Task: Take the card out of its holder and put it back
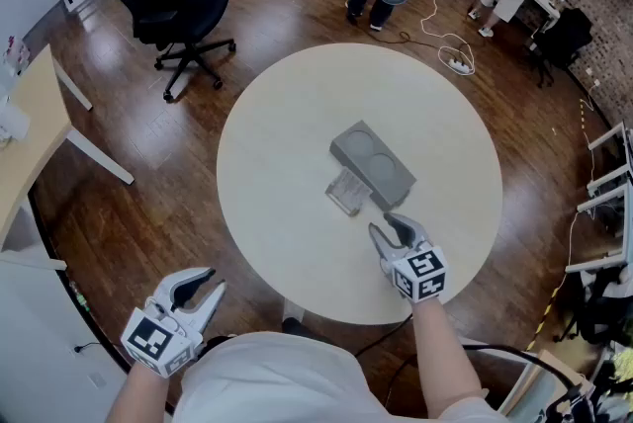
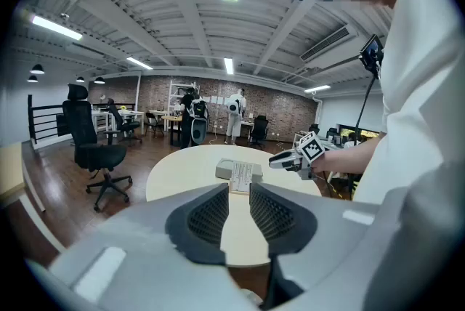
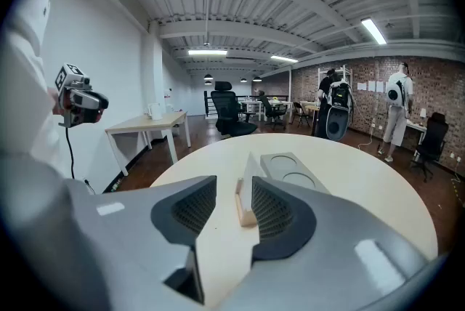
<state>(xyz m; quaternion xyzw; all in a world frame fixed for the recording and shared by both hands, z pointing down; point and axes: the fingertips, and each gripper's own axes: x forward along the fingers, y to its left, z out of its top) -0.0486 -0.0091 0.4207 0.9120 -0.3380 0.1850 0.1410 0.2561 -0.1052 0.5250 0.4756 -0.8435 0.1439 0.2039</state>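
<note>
The round table [image 1: 277, 144] lies bare along its left, far and right edges. 2 obstacles crowd its middle: a grey block [image 1: 372, 162] and, just beside its near side, the card holder [image 1: 346, 192].

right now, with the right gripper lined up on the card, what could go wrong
The wooden holder looks light and nothing steadies it: the left gripper hangs off the table, so pulling the card may drag or tip it. The right gripper, jaws open, could also bump the grey block close beside the holder.
</note>
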